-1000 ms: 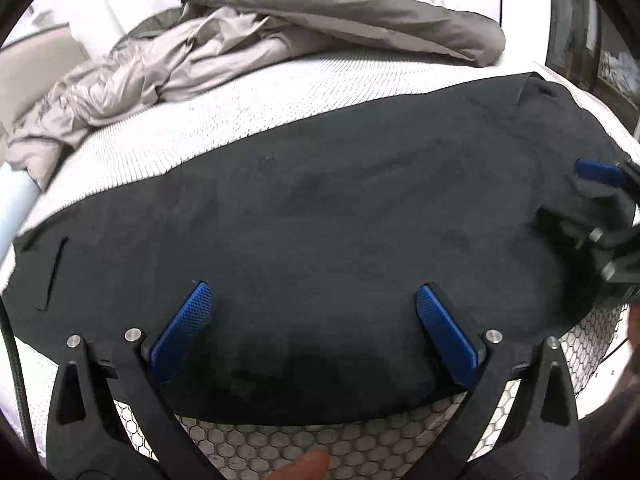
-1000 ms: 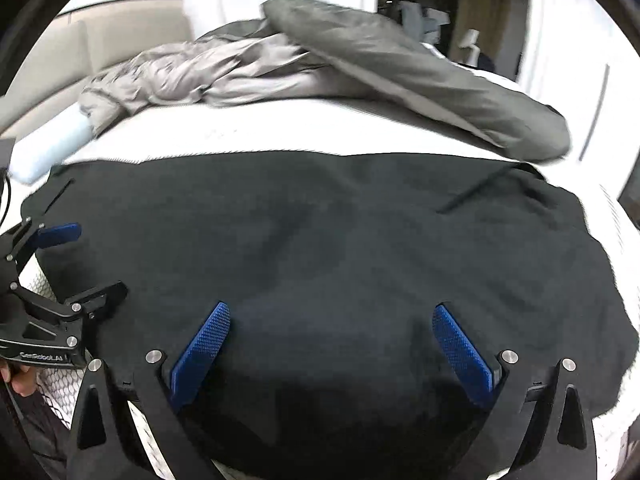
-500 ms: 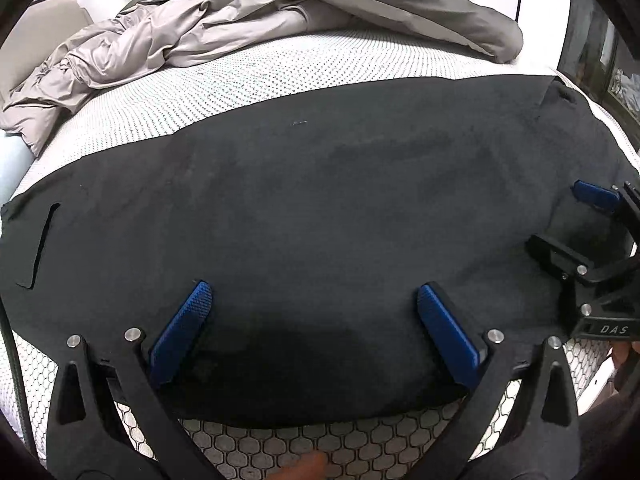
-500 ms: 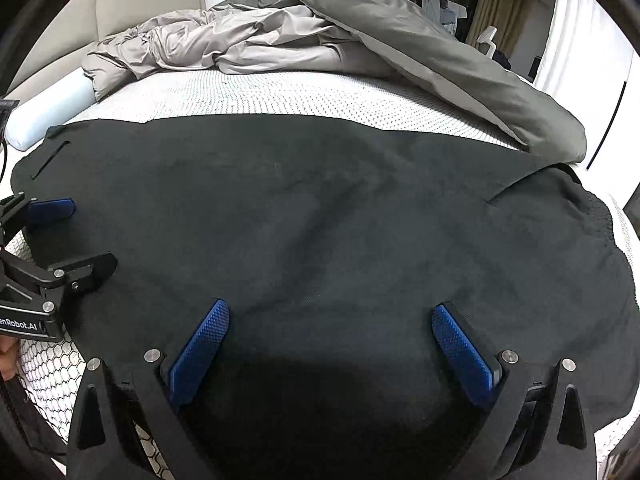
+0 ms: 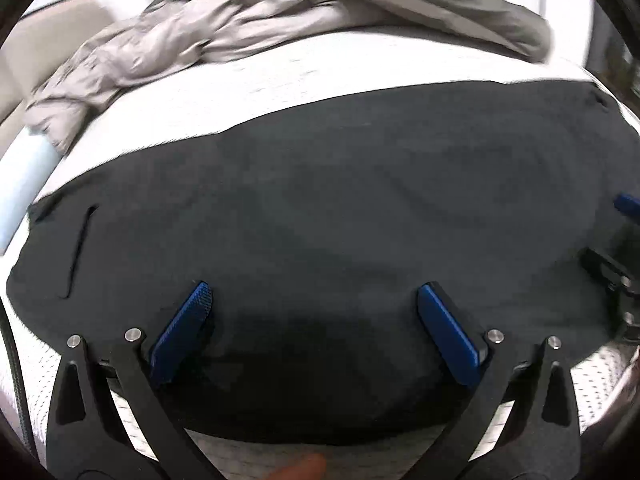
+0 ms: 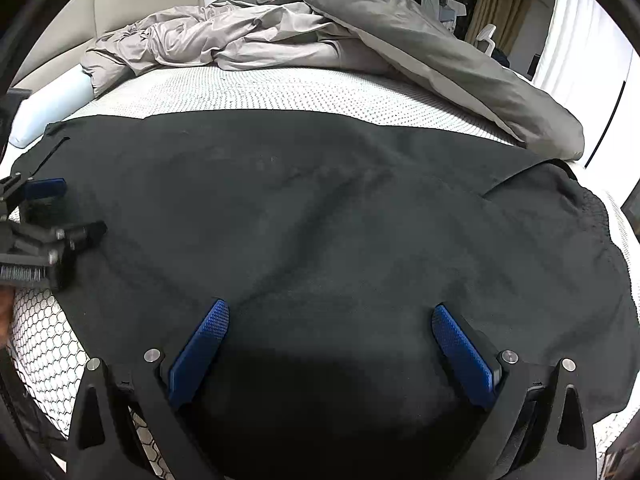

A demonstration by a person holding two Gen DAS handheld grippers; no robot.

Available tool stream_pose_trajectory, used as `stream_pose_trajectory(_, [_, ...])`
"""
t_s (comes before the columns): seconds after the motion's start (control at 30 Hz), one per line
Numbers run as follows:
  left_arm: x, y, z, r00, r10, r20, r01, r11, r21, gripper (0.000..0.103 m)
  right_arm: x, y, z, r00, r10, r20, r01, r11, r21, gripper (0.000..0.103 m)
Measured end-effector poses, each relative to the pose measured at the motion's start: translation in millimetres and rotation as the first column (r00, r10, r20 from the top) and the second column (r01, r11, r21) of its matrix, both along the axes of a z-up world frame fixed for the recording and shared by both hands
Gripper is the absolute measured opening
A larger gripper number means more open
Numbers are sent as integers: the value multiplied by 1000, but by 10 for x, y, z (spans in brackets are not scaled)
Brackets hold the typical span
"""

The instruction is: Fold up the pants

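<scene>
The left gripper [image 5: 316,320] is spreading wide at the bottom of its frame, holding nothing, over black pants [image 5: 340,200]. The right gripper [image 6: 330,340] is likewise gaping wide and empty, low in its frame. The pants are lying flat across the bed [image 6: 280,88]; a grey duvet [image 6: 360,28] is bunching along the top.
</scene>
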State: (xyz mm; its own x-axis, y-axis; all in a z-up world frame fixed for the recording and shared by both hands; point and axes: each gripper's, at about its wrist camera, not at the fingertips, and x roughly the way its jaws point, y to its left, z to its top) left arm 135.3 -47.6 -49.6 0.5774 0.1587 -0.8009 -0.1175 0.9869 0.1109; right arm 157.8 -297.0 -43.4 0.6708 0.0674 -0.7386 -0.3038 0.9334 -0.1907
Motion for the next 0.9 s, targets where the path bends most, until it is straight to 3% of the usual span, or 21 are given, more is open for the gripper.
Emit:
stream_pose_trajectory(0.1, [-11,218,8,997,77,-3,-77,997,21,103,-2,10,4,1000,-4,-2,4,1000,-3,103])
stream_pose_trajectory(0.2, [-39,217,41,996,86,6,-86,995,41,103,-8,20,5,1000,-6,-2,6,1000,-10,103])
stream_pose_trajectory(0.4, [-26,-227,71,1000,-11,17,9,994,110,102,0,32,0,1000,-9,-1,9,1000,-12,103])
stream_pose_trajectory(0.57, [25,-578,60,996,-93,15,90,990,109,102,22,35,2,1000,-15,-9,15,1000,-6,103])
stream_pose_trajectory(0.7, [102,-637,35,995,-98,13,96,987,127,103,22,31,-5,1000,-12,-5,12,1000,-10,103])
stream_pose_trajectory(0.9, [56,-486,10,996,-86,0,85,992,89,103,14,-30,27,1000,-3,23,3,1000,-31,103])
